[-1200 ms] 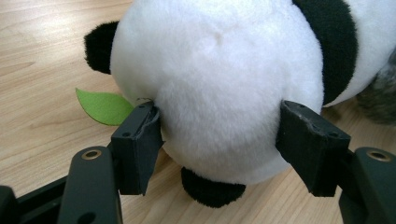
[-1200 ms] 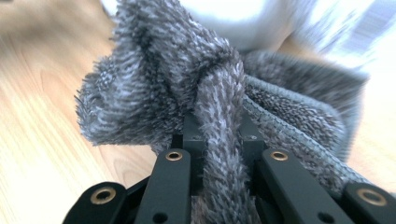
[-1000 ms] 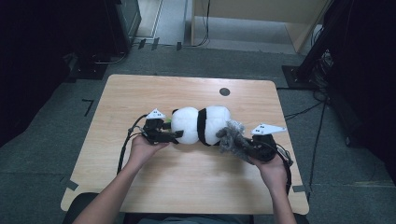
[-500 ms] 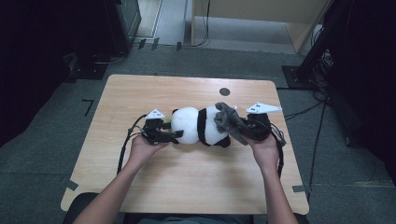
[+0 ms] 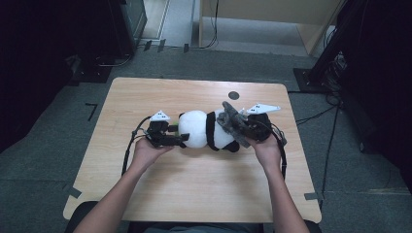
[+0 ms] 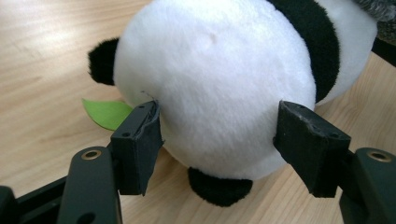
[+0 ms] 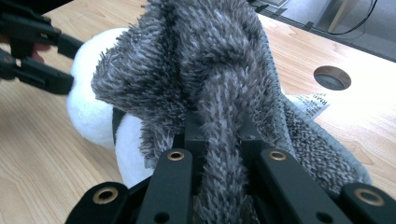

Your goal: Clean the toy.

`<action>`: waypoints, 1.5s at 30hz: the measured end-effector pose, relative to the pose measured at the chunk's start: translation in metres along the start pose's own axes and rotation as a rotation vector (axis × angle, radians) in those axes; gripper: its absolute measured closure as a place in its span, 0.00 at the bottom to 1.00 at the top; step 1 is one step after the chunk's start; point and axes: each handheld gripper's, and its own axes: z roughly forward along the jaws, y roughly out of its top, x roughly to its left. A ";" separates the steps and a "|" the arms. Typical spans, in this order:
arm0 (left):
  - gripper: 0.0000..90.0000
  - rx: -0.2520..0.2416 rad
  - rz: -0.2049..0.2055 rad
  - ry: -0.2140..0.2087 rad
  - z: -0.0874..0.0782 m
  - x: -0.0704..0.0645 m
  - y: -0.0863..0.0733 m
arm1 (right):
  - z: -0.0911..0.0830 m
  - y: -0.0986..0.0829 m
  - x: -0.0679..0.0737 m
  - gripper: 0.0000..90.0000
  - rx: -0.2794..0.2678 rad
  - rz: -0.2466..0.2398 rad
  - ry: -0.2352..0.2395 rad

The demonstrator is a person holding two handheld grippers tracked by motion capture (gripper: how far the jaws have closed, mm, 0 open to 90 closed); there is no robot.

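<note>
A black-and-white plush panda (image 5: 197, 128) lies on its side in the middle of the wooden table (image 5: 194, 194). My left gripper (image 5: 180, 141) is at its left end. In the left gripper view the jaws (image 6: 219, 135) clasp the round white part of the panda (image 6: 219, 79), and one pad (image 6: 137, 144) dents the fur. My right gripper (image 5: 238, 127) is shut on a grey fuzzy cloth (image 5: 228, 116) and holds it over the panda's right end. In the right gripper view the cloth (image 7: 210, 60) bunches up between the jaws (image 7: 219, 135), with the panda (image 7: 88, 112) behind it.
A green felt leaf (image 6: 106, 113) pokes out from under the panda. A round cable hole (image 5: 233, 95) sits in the tabletop behind the toy. A white label (image 7: 308, 100) hangs off the cloth. Bare wood spreads in front of my hands. Dark floor and cables surround the table.
My right gripper has carried the grey cloth up and to the left, from beside the panda onto its right end. The left gripper has stayed put on the panda.
</note>
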 end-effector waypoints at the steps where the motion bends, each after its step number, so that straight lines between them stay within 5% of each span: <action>1: 0.36 -0.007 0.003 -0.003 -0.002 0.001 0.002 | 0.000 0.000 -0.001 0.90 0.002 0.001 0.001; 10: 0.36 -0.029 0.009 -0.038 -0.004 0.025 0.021 | -0.001 -0.002 -0.003 0.90 0.008 -0.010 0.016; 16: 0.35 0.000 0.013 -0.151 0.014 0.045 0.027 | 0.002 -0.004 -0.003 0.91 0.013 -0.022 0.022; 22: 0.12 -0.037 0.070 -0.143 0.032 0.052 0.019 | 0.005 -0.007 -0.003 0.91 0.014 -0.024 0.037; 25: 0.02 -0.036 0.100 -0.138 0.036 0.053 0.015 | 0.008 -0.008 -0.002 0.91 0.014 -0.031 0.047; 31: 0.02 0.000 0.074 -0.222 0.042 0.056 0.009 | 0.011 -0.010 -0.002 0.91 0.002 -0.038 0.069; 41: 0.05 0.044 0.108 -0.345 0.050 0.045 0.005 | 0.016 -0.014 -0.006 0.91 -0.033 -0.035 0.072; 45: 0.13 0.080 0.131 -0.358 0.046 0.039 0.005 | 0.017 -0.013 -0.004 0.91 -0.044 -0.046 0.046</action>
